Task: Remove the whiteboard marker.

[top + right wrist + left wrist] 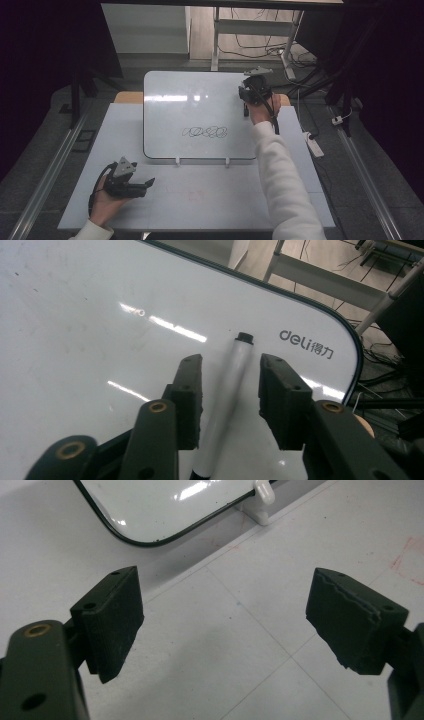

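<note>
We find the table (200,200) open along its near edge; farther back the whiteboard (195,100) spans it, a marker (225,395) by its far right corner.

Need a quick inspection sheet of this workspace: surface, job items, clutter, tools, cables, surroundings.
Surface: pale table, faint red marks near the front.
Job's things: whiteboard lying flat, black scribble near its front edge; white marker on the board near its branded corner.
Clutter: nothing seen on the table.
Tools: right tool straddles the marker, small gaps either side, not yet gripping; left tool wide open, nothing between the jaws, over bare table.
Cables: loose cables on the floor beyond; power strip at right.
Surroundings: white frame legs behind, dark sides.
</note>
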A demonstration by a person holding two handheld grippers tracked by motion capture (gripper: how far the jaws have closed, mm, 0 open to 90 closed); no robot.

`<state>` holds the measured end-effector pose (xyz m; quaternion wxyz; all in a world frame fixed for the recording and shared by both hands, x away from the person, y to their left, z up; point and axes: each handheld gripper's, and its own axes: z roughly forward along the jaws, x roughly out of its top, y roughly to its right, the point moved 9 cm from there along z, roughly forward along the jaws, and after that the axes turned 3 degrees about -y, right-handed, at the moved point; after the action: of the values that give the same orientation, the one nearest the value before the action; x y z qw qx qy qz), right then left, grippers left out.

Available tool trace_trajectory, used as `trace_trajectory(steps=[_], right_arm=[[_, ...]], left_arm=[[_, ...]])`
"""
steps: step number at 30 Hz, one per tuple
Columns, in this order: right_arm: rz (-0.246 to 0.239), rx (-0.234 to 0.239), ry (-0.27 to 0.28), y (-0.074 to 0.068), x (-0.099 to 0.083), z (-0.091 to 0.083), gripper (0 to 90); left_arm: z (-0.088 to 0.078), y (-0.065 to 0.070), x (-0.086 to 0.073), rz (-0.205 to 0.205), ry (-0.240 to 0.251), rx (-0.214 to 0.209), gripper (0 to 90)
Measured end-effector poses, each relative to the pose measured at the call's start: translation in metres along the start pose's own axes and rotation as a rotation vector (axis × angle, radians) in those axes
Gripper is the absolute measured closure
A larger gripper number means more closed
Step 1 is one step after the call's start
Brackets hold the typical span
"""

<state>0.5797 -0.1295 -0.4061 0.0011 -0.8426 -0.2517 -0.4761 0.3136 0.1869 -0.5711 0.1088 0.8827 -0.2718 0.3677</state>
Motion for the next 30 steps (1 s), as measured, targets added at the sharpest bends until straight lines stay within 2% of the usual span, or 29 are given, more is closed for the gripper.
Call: trace_trajectory(steps=[7, 9, 12, 13, 23, 28, 30], right_arm=[[-0.009, -0.031, -0.010, -0.005, -0.001, 0.008, 74.7], [-0.008, -0.033, -0.008, -0.005, 0.000, 0.009, 75.0], [0.014, -0.031, -0.003, -0.006, 0.000, 0.010, 76.8], [0.040, -0.010, 0.004, -0.008, 0.000, 0.010, 80.5], [0.033, -0.010, 0.026, -0.011, 0.001, 0.006, 80.9], [0.023, -0.003, 0.080, -0.011, 0.004, -0.008, 80.9], [0.027, 0.010, 0.127, -0.010, 0.004, -0.021, 80.9]], left_arm=[[0.001, 0.000, -0.001, 0.006, -0.007, 0.005, 16.4], [0.001, 0.000, -0.002, 0.010, -0.012, 0.007, 16.4], [0.001, -0.001, -0.002, 0.011, -0.015, 0.010, 16.4], [0.001, -0.001, -0.002, 0.011, -0.015, 0.011, 16.4], [0.000, -0.002, -0.002, 0.006, -0.008, 0.017, 16.4], [-0.001, -0.003, -0.003, 0.001, -0.002, 0.020, 16.4], [-0.002, -0.004, -0.002, -0.001, 0.002, 0.018, 16.5]])
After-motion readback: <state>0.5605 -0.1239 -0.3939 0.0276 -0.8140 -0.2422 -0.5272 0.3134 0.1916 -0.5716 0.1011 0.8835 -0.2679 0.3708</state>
